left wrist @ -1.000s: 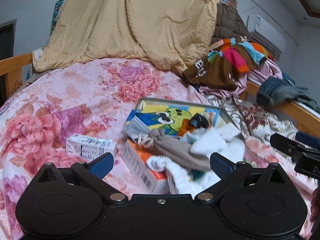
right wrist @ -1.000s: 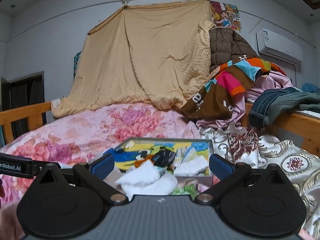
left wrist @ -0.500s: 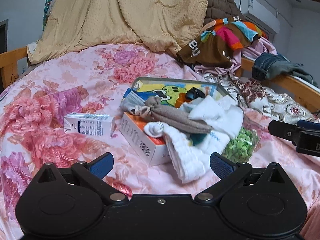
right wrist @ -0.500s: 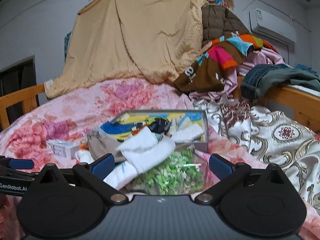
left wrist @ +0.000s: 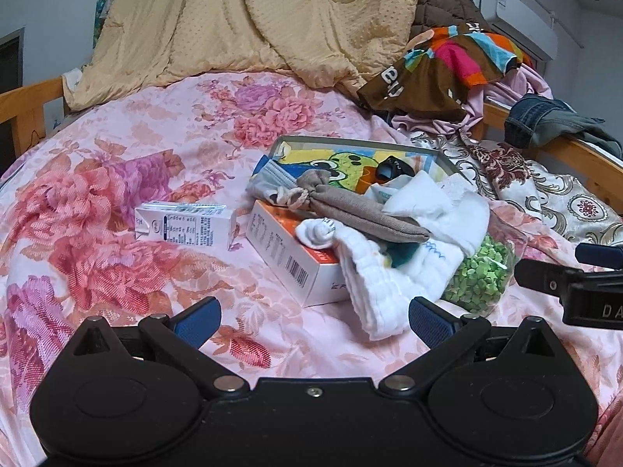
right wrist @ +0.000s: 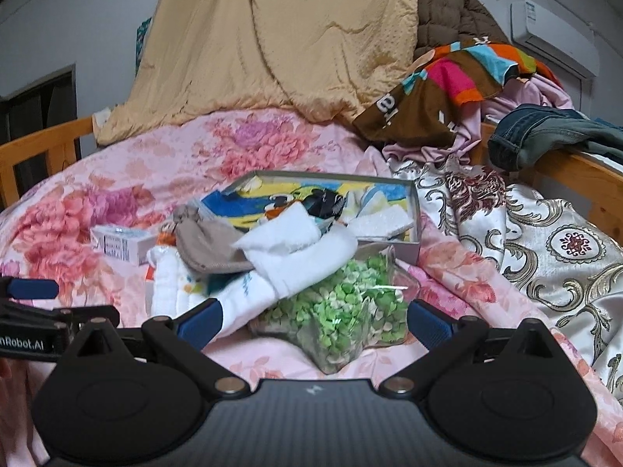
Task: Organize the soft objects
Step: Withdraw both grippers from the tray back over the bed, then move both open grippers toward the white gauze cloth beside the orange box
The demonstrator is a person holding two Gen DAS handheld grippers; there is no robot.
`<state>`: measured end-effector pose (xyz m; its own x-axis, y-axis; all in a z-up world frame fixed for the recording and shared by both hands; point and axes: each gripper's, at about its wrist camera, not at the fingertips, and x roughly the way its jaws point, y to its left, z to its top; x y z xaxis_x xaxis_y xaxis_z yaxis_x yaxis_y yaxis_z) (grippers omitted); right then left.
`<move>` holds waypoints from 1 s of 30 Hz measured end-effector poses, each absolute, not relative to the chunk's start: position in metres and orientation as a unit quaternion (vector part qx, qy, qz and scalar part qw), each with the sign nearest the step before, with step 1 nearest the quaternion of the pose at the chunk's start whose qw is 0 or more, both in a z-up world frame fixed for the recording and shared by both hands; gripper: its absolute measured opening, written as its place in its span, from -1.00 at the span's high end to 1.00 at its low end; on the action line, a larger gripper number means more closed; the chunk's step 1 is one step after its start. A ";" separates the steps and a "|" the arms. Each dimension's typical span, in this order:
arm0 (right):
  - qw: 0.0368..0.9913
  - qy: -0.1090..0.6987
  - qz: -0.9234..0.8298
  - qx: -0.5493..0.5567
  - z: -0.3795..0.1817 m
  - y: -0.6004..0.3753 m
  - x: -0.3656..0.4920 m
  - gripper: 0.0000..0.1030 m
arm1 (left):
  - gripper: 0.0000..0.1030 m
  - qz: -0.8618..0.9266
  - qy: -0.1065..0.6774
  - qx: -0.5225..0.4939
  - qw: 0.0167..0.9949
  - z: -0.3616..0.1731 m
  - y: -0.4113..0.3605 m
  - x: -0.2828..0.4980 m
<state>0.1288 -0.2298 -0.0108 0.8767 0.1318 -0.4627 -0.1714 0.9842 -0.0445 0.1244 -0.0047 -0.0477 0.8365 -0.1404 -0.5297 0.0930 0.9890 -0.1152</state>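
**Sock pile on the bed, both claws wide and empty**

So the soft stuff is heaped mid-bed on the pink flowery bedspread (left wrist: 117, 179). A brown sock (left wrist: 362, 214) lies across the top of the pile, with white socks (left wrist: 440, 210) bunched just at its 3 o'clock side and a folded white cloth (left wrist: 373, 284) trailing down toward 6 o'clock. All of it drapes over an orange and white box (left wrist: 288, 253), which the cloth partly covers.

At about 4 o'clock from the pile, touching the white socks, sits a clear bag of green bits (right wrist: 342, 311). Behind, at 12 o'clock, there's an open shallow box (left wrist: 350, 144) with a cartoon print inside and something black in it, can't tell what. A small milk carton (left wrist: 183, 225) lies on its side at 9 o'clock, apart from the heap.

The left gripper (left wrist: 311, 319) is spread open, holding nothing, hovering near the cloth's lower end. The right gripper (right wrist: 311, 321) is likewise released, its blue fingers (right wrist: 200, 323) either side of the green bag, the left one just beside a white sock.

Further back, a tan blanket (left wrist: 272, 19) hangs at 12 o'clock, and clothes pile up around 2 o'clock.
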 end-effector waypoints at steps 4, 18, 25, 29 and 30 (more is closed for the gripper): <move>0.965 0.245 0.079 -0.044 -0.013 -0.229 0.131 -0.99 | -0.98 -0.055 0.282 -0.040 0.957 -0.049 -0.003 0.125; 0.960 0.266 0.075 -0.037 -0.017 -0.231 0.141 -0.99 | -0.98 -0.055 0.287 -0.056 0.955 -0.053 0.001 0.137; 0.962 0.265 0.069 -0.020 -0.016 -0.234 0.144 -0.99 | -0.98 -0.064 0.284 -0.062 0.955 -0.055 0.000 0.148; 0.966 0.252 0.064 -0.005 -0.013 -0.239 0.145 -0.99 | -0.98 -0.086 0.288 -0.074 0.951 -0.057 -0.001 0.156; 0.967 0.249 0.061 0.000 -0.012 -0.240 0.146 -0.99 | -0.98 -0.090 0.290 -0.076 0.950 -0.057 -0.002 0.157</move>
